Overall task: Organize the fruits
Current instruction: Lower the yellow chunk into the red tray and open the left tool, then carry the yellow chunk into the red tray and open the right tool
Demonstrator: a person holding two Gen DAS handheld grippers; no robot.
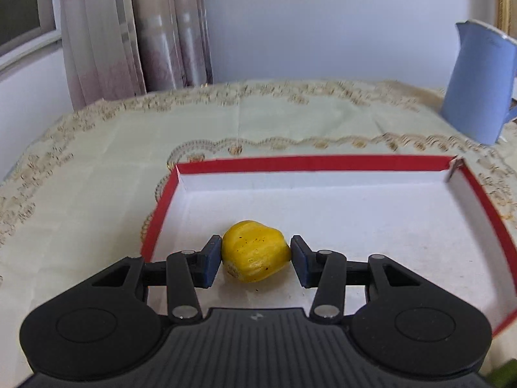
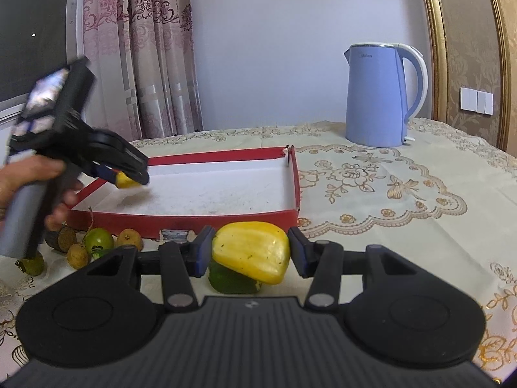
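Note:
In the left wrist view my left gripper (image 1: pixel 256 258) is shut on a small yellow fruit piece (image 1: pixel 252 247), held above the white floor of a red-rimmed box (image 1: pixel 310 162), near its front left corner. The right wrist view shows the same left gripper (image 2: pixel 127 179) in a person's hand (image 2: pixel 29 168) over the box's left side (image 2: pixel 181 160). My right gripper (image 2: pixel 251 253) is shut on a larger yellow fruit piece (image 2: pixel 258 245) just in front of the box. A green fruit (image 2: pixel 229 279) lies underneath it on the cloth.
A blue kettle (image 2: pixel 378 97) stands on the table behind and right of the box; the left wrist view has the kettle (image 1: pixel 478 87) at far right. Several brown longans (image 2: pixel 77 253) and a green round fruit (image 2: pixel 98 239) lie left of the box front. An embroidered tablecloth (image 2: pixel 404 200) covers the table.

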